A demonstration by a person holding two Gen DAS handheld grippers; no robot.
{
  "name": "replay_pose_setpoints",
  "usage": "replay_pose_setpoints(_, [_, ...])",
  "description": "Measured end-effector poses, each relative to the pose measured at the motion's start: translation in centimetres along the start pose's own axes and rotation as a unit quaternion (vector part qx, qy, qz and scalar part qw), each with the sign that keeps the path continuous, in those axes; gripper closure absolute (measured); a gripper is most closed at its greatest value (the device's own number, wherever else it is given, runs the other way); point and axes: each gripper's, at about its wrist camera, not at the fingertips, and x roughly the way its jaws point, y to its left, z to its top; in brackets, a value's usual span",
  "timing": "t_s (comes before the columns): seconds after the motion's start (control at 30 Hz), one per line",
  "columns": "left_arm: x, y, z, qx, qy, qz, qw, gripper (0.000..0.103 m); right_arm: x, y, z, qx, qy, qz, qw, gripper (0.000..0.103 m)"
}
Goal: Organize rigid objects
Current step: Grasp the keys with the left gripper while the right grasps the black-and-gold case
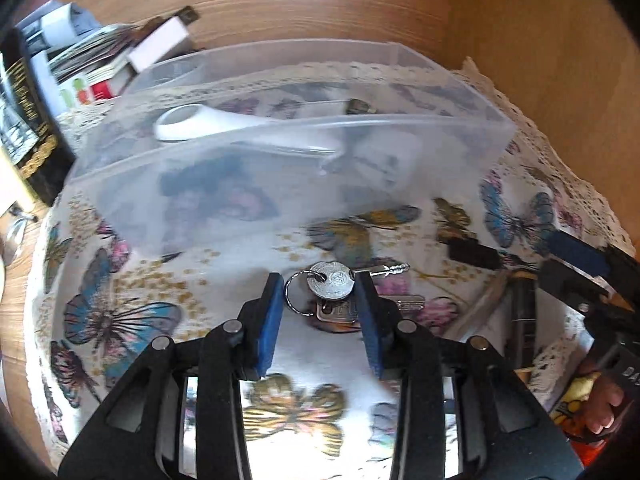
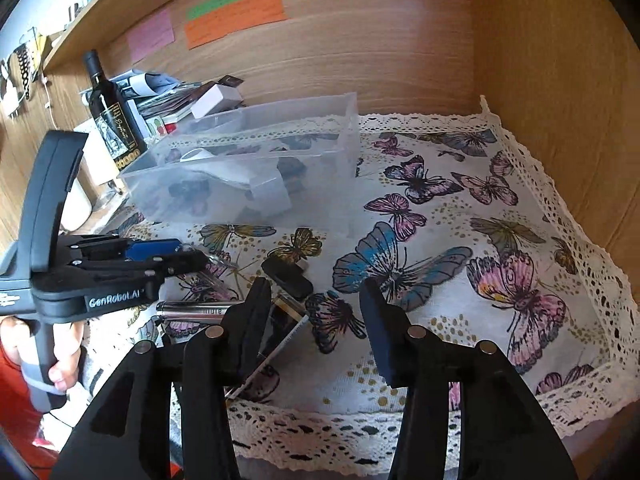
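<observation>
A bunch of keys (image 1: 334, 290) on a ring with a round silver tag lies on the butterfly cloth (image 1: 120, 312). My left gripper (image 1: 318, 280) is open, its blue pads on either side of the keys, low over the cloth; it also shows in the right wrist view (image 2: 192, 254). A clear plastic bin (image 1: 280, 160) stands just beyond and holds a white handled tool (image 1: 224, 124) and small dark items. My right gripper (image 2: 316, 292) is open and empty above the cloth. A black USB stick (image 2: 288, 276), a silver pen (image 2: 196, 310) and a flat card (image 2: 280, 332) lie by its left finger.
A dark bottle (image 2: 110, 108), stacked papers and a white box (image 2: 212, 102) crowd the back left behind the bin. Wooden walls close the back and right. The lace cloth edge (image 2: 360, 436) runs along the front. The black USB stick (image 1: 474, 254) lies right of the keys.
</observation>
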Motion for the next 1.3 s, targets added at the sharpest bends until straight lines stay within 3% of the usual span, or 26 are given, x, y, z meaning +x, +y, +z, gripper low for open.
replay_pose_setpoints(0.13, [0.0, 1.5, 0.2, -0.022, 0.000, 0.011, 0.9997, 0.067, 0.4, 1.0, -0.4, -0.012, 0.014, 0.000, 1.000, 0.060])
replay_pose_setpoints(0.2, [-0.2, 2.4, 0.3, -0.041, 0.009, -0.013, 0.9990, 0.067, 1.1, 1.6, -0.7, -0.018, 0.028, 0.005, 0.999, 0.060])
replay_pose_setpoints(0.27, [-0.7, 2.8, 0.1, -0.050, 0.014, -0.036, 0.9980, 0.055, 1.5, 1.6, -1.0, -0.011, 0.042, 0.012, 0.999, 0.060])
replay_pose_setpoints(0.37, [-1.6, 2.7, -0.4, -0.043, 0.003, -0.028, 0.9987, 0.035, 2.1, 1.7, -1.2, 0.000, 0.052, 0.013, 0.999, 0.060])
replay_pose_setpoints(0.5, [-1.0, 1.4, -1.1, -0.020, 0.021, -0.034, 0.9990, 0.032, 2.1, 2.2, -1.2, -0.007, 0.054, 0.006, 0.999, 0.060])
replay_pose_setpoints(0.63, [-0.5, -0.3, -1.2, -0.002, 0.025, -0.033, 0.9991, 0.016, 2.1, 2.7, -1.5, -0.023, 0.049, -0.006, 0.999, 0.061])
replay_pose_setpoints(0.8, [0.6, -1.6, -0.5, 0.006, 0.020, -0.008, 0.9997, 0.014, 1.7, 2.4, -1.3, -0.030, 0.048, -0.013, 0.998, 0.060])
replay_pose_setpoints(0.93, [0.7, -2.2, -0.5, 0.014, 0.008, 0.012, 0.9998, 0.028, 1.2, 2.1, -1.1, -0.023, 0.051, -0.003, 0.998, 0.044])
replay_pose_setpoints(1.1, [0.3, -1.7, -0.8, 0.021, -0.004, 0.010, 0.9997, 0.053, 1.9, 2.6, -1.5, -0.023, 0.071, -0.004, 0.997, 0.044])
replay_pose_setpoints(1.17, [-0.2, -1.2, -1.1, 0.027, -0.009, 0.005, 0.9996, 0.073, 1.9, 2.9, -1.5, -0.027, 0.074, -0.011, 0.997, 0.051])
replay_pose_setpoints(1.2, [-0.3, -0.9, -1.1, 0.029, -0.010, 0.000, 0.9995, 0.074, 1.9, 3.0, -1.5, -0.028, 0.075, -0.013, 0.997, 0.054])
replay_pose_setpoints(1.23, [-0.6, -0.6, -1.4, 0.029, -0.011, -0.003, 0.9995, 0.083, 1.9, 3.0, -1.5, -0.030, 0.075, -0.018, 0.997, 0.060])
replay_pose_setpoints(1.3, [-0.8, 0.1, -1.4, 0.023, -0.010, -0.017, 0.9995, 0.083, 1.9, 3.0, -1.5, -0.032, 0.071, -0.027, 0.997, 0.066])
